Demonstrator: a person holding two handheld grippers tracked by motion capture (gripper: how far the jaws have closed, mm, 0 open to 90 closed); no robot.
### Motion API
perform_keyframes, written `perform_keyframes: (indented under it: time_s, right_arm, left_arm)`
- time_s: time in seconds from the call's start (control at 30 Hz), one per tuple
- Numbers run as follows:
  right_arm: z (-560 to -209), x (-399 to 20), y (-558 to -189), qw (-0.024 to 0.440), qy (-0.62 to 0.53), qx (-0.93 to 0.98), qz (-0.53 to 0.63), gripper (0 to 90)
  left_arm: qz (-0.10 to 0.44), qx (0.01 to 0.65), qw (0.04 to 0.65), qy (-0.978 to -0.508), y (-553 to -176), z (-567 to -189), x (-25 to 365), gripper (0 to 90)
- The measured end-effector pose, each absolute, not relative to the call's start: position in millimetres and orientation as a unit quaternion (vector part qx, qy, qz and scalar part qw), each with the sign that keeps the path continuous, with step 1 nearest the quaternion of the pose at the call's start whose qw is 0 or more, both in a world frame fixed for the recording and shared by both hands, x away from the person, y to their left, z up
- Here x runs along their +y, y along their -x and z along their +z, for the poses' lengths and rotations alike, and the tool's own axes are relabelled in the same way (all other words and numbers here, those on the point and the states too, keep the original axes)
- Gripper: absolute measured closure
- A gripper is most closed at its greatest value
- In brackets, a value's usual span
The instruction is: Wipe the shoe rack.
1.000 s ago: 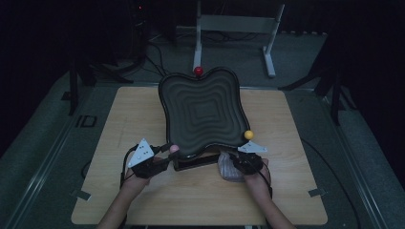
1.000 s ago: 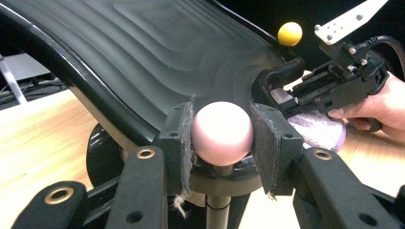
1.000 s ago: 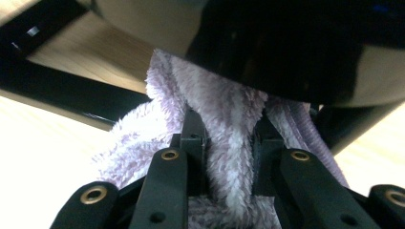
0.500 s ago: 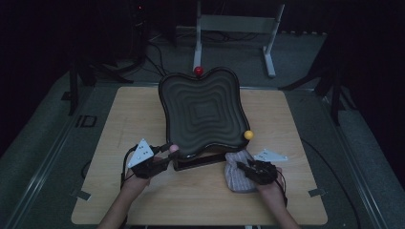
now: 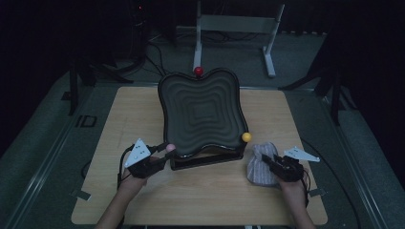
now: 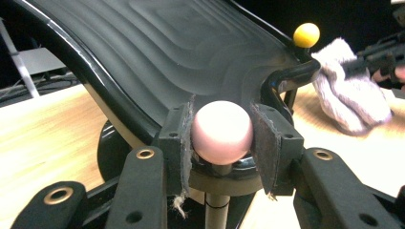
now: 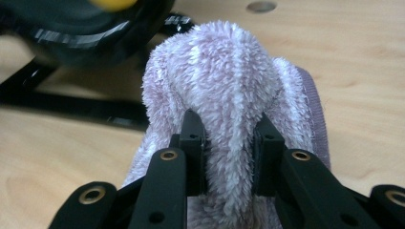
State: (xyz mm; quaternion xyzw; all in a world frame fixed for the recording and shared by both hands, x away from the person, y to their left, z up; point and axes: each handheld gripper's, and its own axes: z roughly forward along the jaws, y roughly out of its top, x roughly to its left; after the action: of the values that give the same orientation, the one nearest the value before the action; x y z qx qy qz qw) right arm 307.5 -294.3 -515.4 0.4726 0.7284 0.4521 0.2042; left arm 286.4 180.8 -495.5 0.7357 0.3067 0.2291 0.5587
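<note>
Left tongs [image 6: 222,136] clamp the pale pink ball knob [image 6: 222,131] at the wavy black tray's [image 5: 200,112] near corner, likely to steady it, while right tongs [image 7: 227,155] pinch a fluffy lilac cloth [image 7: 229,86] resting on the wooden desk [image 5: 200,195] beside it, probably for wiping.

Wooden table [image 5: 200,191], black tray stand [image 5: 205,160] on it, fluffy cloth [image 5: 260,167] beside

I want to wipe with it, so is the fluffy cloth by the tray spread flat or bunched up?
Bunched up: the right gripper pinches a raised fold of the cloth between its pads.
</note>
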Motion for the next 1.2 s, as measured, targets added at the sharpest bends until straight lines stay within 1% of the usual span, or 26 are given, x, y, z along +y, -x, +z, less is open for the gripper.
perform_keyframes:
  time_s: [0.3,0.37,0.43,0.8,0.9,0.97,1.1,1.13,1.2]
  right_arm:
    - [-503.2,-306.3,-335.7,0.227,-0.485,0.707,0.462,72.0]
    - [-502.5,-307.6,-339.7,0.228,-0.488,0.704,0.462,72.0]
    - [-501.2,-312.7,-353.6,0.228,-0.498,0.698,0.461,72.0]
    - [-503.5,-314.4,-383.4,0.230,-0.504,0.701,0.449,71.9]
    - [-504.6,-314.8,-391.9,0.232,-0.507,0.699,0.447,71.9]
    - [-503.9,-315.7,-401.0,0.236,-0.510,0.698,0.444,71.7]
    - [-501.6,-316.7,-410.7,0.239,-0.512,0.698,0.440,71.5]
    - [-499.9,-317.0,-417.8,0.241,-0.512,0.697,0.439,71.1]
    - [-499.6,-317.0,-420.3,0.241,-0.513,0.697,0.440,70.9]
  left_arm:
    - [0.232,0.317,0.557,-0.731,-287.6,-495.6,188.2,60.3]
    - [0.233,0.318,0.557,-0.731,-288.2,-495.7,190.1,60.3]
    - [0.235,0.323,0.557,-0.728,-288.7,-496.0,193.2,60.2]
    - [0.248,0.343,0.555,-0.716,-290.7,-497.5,203.0,59.7]
    - [0.252,0.349,0.555,-0.712,-291.9,-498.1,205.1,57.6]
    - [0.264,0.347,0.550,-0.712,-292.2,-497.5,205.1,56.9]
    - [0.264,0.352,0.552,-0.708,-294.0,-496.4,205.9,57.3]
    - [0.263,0.353,0.553,-0.707,-294.6,-496.2,206.0,57.0]
    - [0.264,0.356,0.556,-0.703,-294.5,-495.8,206.3,56.0]
